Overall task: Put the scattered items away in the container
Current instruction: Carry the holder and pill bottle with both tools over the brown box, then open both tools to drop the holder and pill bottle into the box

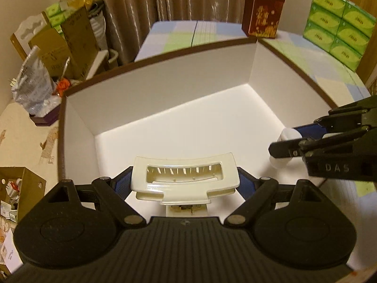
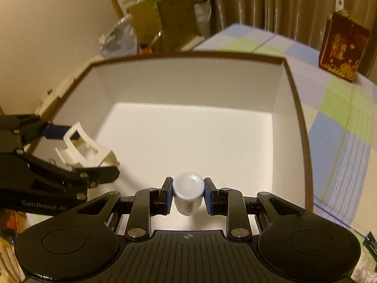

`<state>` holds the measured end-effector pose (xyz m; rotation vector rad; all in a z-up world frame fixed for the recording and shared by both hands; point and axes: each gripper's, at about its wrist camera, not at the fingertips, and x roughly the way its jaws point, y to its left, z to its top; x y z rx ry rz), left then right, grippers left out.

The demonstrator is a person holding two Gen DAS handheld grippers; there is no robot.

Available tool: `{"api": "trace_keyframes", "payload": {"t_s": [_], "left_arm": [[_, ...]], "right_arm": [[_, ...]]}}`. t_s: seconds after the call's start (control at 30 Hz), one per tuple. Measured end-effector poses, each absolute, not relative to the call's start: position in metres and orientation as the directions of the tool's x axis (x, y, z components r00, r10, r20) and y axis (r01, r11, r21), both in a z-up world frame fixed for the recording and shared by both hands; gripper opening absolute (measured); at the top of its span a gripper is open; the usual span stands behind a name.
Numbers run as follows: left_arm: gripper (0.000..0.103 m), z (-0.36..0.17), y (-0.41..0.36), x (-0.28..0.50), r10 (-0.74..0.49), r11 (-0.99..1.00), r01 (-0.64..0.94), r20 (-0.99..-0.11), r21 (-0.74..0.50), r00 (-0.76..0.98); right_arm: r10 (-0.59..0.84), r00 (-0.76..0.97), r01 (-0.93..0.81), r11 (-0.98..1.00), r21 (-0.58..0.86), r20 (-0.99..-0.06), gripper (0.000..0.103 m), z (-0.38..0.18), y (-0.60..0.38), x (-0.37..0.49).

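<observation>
Hovering over the open box (image 1: 165, 89), both grippers carry something. The left gripper (image 1: 186, 184) has its jaws clamped on a cream plastic hair clip (image 1: 185, 179), gripping it from either side with the blue pads; the clip sits level across the jaws, its slotted window facing up, and it hangs above the near left part of the white box floor. From the right wrist view the same left gripper (image 2: 77, 151) reaches in from the left edge with the hair clip (image 2: 82, 146) tilted between its jaws, above the left wall of the box (image 2: 188, 87).

The right gripper (image 2: 187, 194) has its jaws clamped on a small white bottle (image 2: 187, 188), cap pointing forward toward the camera's far side, a barcode label showing on its underside. The bottle is held above the near edge of the box floor. In the left wrist view the right gripper (image 1: 294, 139) comes in from the right with the bottle (image 1: 288, 135) partly hidden by its black fingers.

The box has white inner walls and a brown rim, and rests on a bed with a checked sheet (image 1: 306, 54). A dark red carton (image 1: 262, 14) stands just beyond its far corner, and stacked green tissue packs (image 1: 339, 23) lie to the right. Cardboard boxes (image 1: 68, 40) and a crumpled plastic bag (image 1: 33, 85) crowd the left side near the curtain (image 1: 132, 4)
</observation>
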<state>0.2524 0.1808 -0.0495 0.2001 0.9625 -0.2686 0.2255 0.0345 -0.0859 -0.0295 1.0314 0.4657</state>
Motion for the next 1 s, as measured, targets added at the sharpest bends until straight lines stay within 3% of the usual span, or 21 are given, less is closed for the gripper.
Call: {"api": "trace_keyframes", "payload": {"t_s": [0.57,0.6,0.63,0.7,0.83,1.0], "left_arm": [[0.085,-0.076,0.179,0.288,-0.131,0.953,0.304,-0.906,-0.002,0.402],[0.085,-0.077,0.180,0.289,-0.135,0.953,0.303,-0.909,-0.011,0.394],[0.086,-0.077,0.181,0.290,-0.143,0.953,0.301,-0.912,-0.022,0.384],[0.091,-0.076,0.182,0.289,-0.143,0.954,0.298,-0.915,-0.027,0.377],[0.095,-0.072,0.186,0.287,-0.132,0.957,0.290,-0.915,-0.017,0.381],[0.098,-0.069,0.187,0.279,-0.127,0.957,0.290,-0.919,-0.015,0.374]], "right_arm": [[0.284,0.309,-0.358,0.919,0.166,-0.908,0.026,-0.106,0.044,0.248],[0.277,0.310,-0.353,0.922,0.160,-0.909,0.034,-0.106,0.044,0.249],[0.273,0.310,-0.353,0.922,0.156,-0.911,0.053,-0.105,0.044,0.249],[0.256,0.327,-0.360,0.924,0.130,-0.910,0.064,-0.103,0.044,0.246],[0.253,0.325,-0.386,0.915,0.117,-0.911,0.075,-0.099,0.044,0.241],[0.264,0.316,-0.398,0.909,0.125,-0.911,0.076,-0.098,0.043,0.233]]}}
